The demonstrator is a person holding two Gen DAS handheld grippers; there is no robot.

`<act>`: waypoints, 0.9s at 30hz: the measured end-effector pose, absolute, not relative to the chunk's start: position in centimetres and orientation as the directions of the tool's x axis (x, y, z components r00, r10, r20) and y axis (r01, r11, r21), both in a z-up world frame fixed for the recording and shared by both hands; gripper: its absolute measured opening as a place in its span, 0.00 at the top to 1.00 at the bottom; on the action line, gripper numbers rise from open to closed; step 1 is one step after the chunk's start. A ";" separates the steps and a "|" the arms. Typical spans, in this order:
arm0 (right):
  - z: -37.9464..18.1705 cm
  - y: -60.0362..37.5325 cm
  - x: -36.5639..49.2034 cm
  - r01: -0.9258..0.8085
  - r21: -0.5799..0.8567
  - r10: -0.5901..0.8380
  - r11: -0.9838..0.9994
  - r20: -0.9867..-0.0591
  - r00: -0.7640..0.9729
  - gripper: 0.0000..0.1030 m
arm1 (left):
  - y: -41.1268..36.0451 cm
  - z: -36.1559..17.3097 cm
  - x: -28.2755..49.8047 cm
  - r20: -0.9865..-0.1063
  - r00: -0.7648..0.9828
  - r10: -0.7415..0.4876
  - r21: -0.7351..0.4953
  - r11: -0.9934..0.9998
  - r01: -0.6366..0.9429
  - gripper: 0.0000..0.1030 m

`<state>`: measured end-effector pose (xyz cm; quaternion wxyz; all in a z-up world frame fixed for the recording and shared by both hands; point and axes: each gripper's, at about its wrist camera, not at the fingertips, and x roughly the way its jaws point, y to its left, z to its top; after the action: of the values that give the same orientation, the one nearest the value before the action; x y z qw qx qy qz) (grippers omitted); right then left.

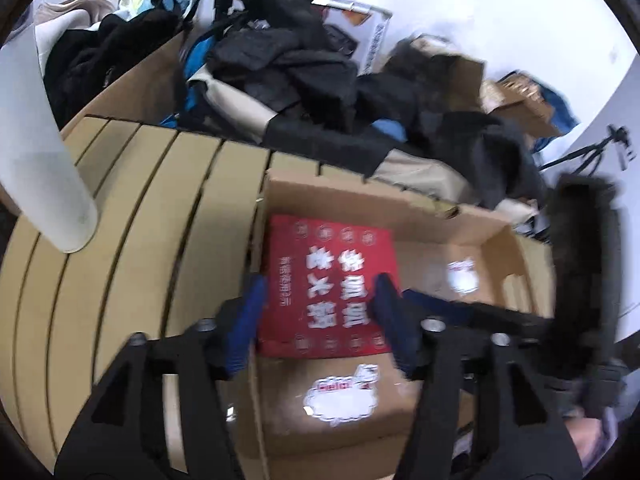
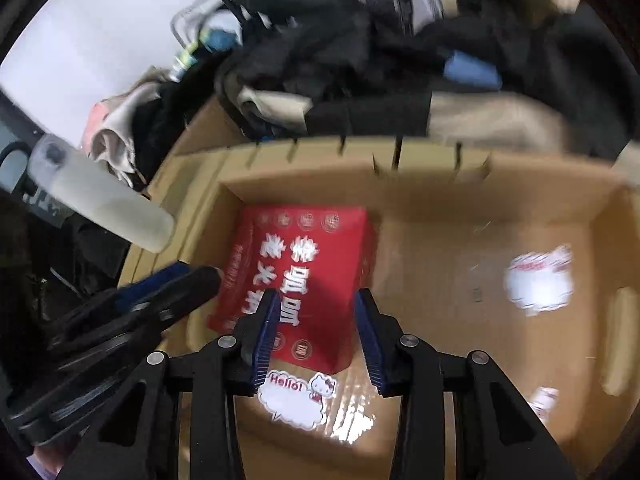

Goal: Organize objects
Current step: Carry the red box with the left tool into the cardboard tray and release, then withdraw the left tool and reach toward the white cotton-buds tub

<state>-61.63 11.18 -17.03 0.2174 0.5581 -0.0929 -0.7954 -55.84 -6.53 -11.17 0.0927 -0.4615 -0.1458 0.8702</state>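
Red box lies in the carton's corner; both tools gape wide, empty, and could snag the carton wall.

Both cameras sit just behind their fingers and look steeply down into the open cardboard box, close above it. The left wrist view hangs over the box's left wall; the right wrist view is farther in, facing the floor. They share the red box, the Hello sticker, and the clothes heap beyond
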 end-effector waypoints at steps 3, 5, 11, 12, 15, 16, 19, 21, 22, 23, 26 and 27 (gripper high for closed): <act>-16.4 11.7 -61.2 0.261 0.345 -0.419 -0.901 -0.848 -0.325 0.47 | -5.9 -9.3 -54.0 -0.751 -0.600 0.275 -0.301 -0.952 -0.061 0.33; -14.5 12.7 -59.8 0.293 0.311 -0.406 -0.904 -0.836 -0.368 0.21 | -5.3 -7.4 -52.2 -0.740 -0.620 0.261 -0.254 -0.962 -0.101 0.25; -5.3 18.4 -53.4 0.346 0.185 -0.347 -0.920 -0.796 -0.495 0.15 | -5.9 -0.7 -44.9 -0.723 -0.686 0.081 -0.030 -0.996 -0.085 0.00; -4.2 19.1 -52.3 0.345 0.159 -0.328 -0.925 -0.793 -0.513 0.15 | -6.4 0.4 -43.6 -0.716 -0.698 0.024 0.018 -0.998 -0.053 0.00; 0.2 22.2 -47.7 0.329 0.064 -0.253 -0.942 -0.780 -0.572 0.15 | -8.0 3.2 -39.8 -0.720 -0.689 -0.088 0.086 -0.996 0.037 0.00; 1.7 23.5 -45.5 0.316 0.024 -0.215 -0.948 -0.781 -0.586 0.15 | -8.4 4.0 -38.3 -0.727 -0.680 -0.096 0.085 -0.995 0.050 0.00; 4.7 25.5 -40.9 0.311 0.003 -0.203 -0.950 -0.765 -0.611 0.15 | -8.3 6.2 -33.7 -0.735 -0.673 -0.085 0.067 -0.996 0.052 0.00; 6.1 26.4 -38.0 0.329 0.035 -0.241 -0.944 -0.754 -0.610 0.15 | -7.6 7.3 -31.0 -0.731 -0.679 -0.069 0.064 -0.997 0.033 0.00; 6.5 26.7 -36.6 0.332 0.043 -0.249 -0.942 -0.752 -0.610 0.15 | -7.0 7.7 -29.6 -0.725 -0.685 -0.072 0.074 -0.997 0.027 0.00; 6.8 26.9 -35.2 0.329 0.040 -0.246 -0.943 -0.750 -0.614 0.15 | -6.5 8.0 -28.4 -0.722 -0.688 -0.076 0.081 -0.996 0.025 0.00; 7.0 26.7 -31.9 0.330 0.029 -0.240 -0.944 -0.747 -0.620 0.15 | -5.3 8.6 -24.8 -0.713 -0.699 -0.062 0.076 -0.997 0.011 0.00; 7.0 26.5 -30.1 0.342 0.037 -0.257 -0.939 -0.737 -0.625 0.15 | -4.9 8.6 -23.3 -0.707 -0.705 -0.060 0.075 -0.997 0.010 0.00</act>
<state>-30.12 26.53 7.05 0.1664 0.3998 0.0531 -0.8998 -23.33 -4.94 8.64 -0.0189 -0.3837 0.0325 0.9227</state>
